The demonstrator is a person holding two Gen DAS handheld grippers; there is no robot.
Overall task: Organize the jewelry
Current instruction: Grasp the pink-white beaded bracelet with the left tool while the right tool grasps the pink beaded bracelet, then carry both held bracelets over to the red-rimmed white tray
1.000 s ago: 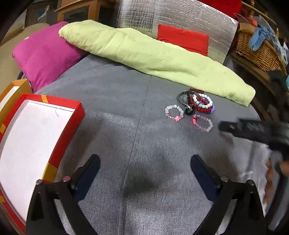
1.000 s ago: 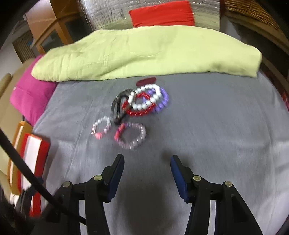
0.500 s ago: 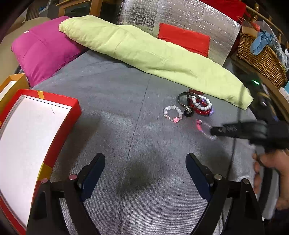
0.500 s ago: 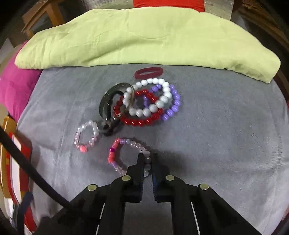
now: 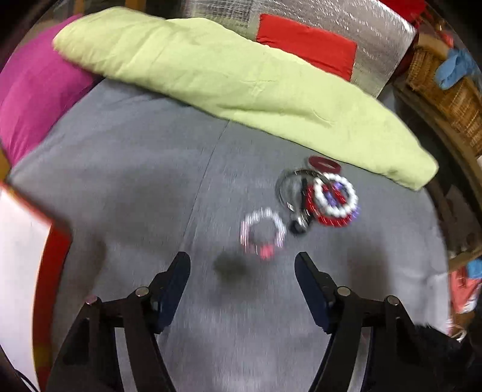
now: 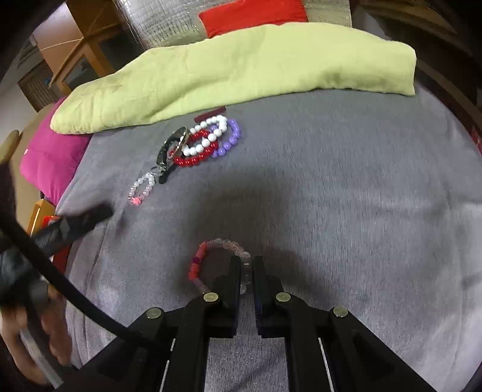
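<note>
While the right gripper clamps the pink bracelet above the grey mattress, the left gripper, jaws apart, faces the clear-beaded bracelet just ahead.

Indoor light, moderate, soft, from overhead. Left wrist view: heavy motion blur throughout; pale bead bracelet smeared into streaks, red box edge at 9 o'clock soft. Small dark shadow patch on grey cloth near centre. Right wrist view sharper; mild blur toward 3 o'clock, black finger at 9 o'clock blurred. Broad soft shadow on cloth at centre, ahead of closed fingers. Glints on silver quilted panel at 11 o'clock. Both: strong fisheye bending, black vignette corners.
</note>
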